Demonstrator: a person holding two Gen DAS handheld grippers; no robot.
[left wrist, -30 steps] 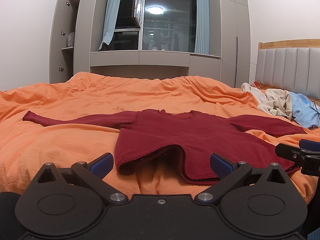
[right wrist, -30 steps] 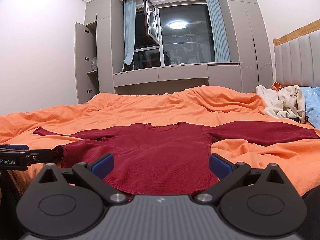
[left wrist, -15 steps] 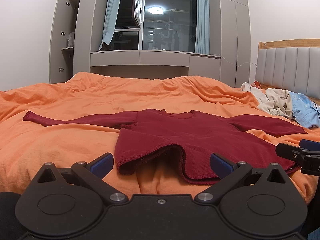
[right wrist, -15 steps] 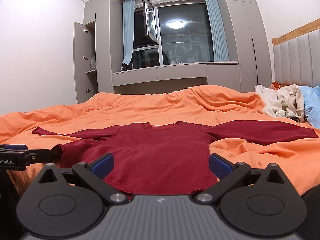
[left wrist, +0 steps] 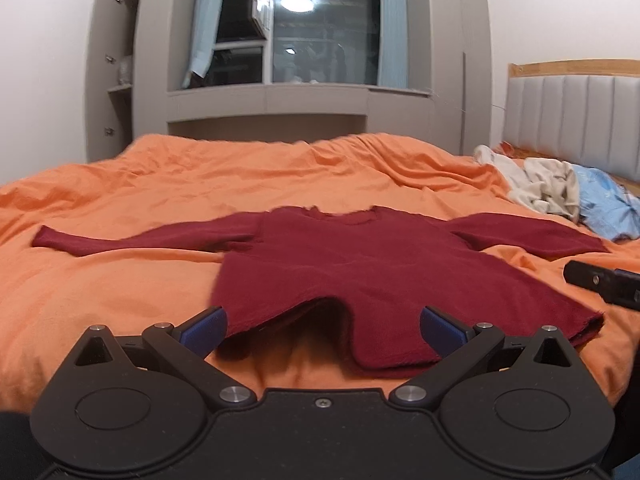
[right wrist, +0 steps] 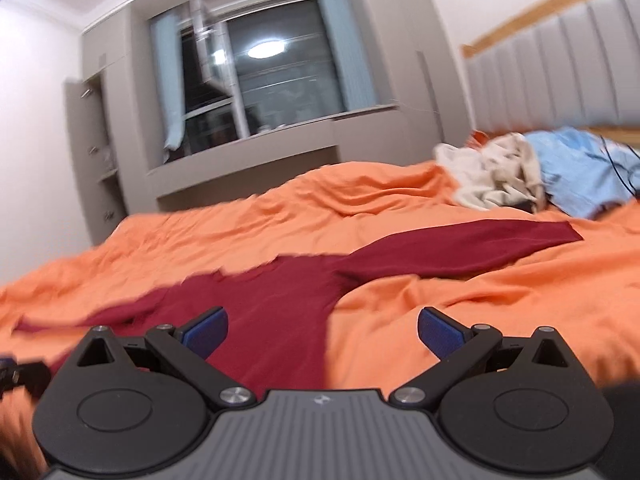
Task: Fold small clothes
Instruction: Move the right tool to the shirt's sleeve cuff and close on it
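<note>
A small dark red long-sleeved top (left wrist: 360,264) lies spread flat on the orange duvet (left wrist: 120,280), sleeves out to both sides, its near hem rucked up. My left gripper (left wrist: 322,326) is open and empty, hovering just before the hem. My right gripper (right wrist: 322,326) is open and empty, tilted, over the top's right side (right wrist: 280,312), facing the right sleeve (right wrist: 460,240). The right gripper's tip shows at the left wrist view's right edge (left wrist: 600,284).
A heap of cream (left wrist: 540,188) and light blue clothes (left wrist: 608,204) lies at the far right by the grey padded headboard (left wrist: 572,116). Grey wardrobes and a dark window (left wrist: 320,32) stand beyond the bed.
My right gripper has swung right and tilted, its view now blurred and centred on the right sleeve. My left gripper has moved forward and slightly up towards the hem.
</note>
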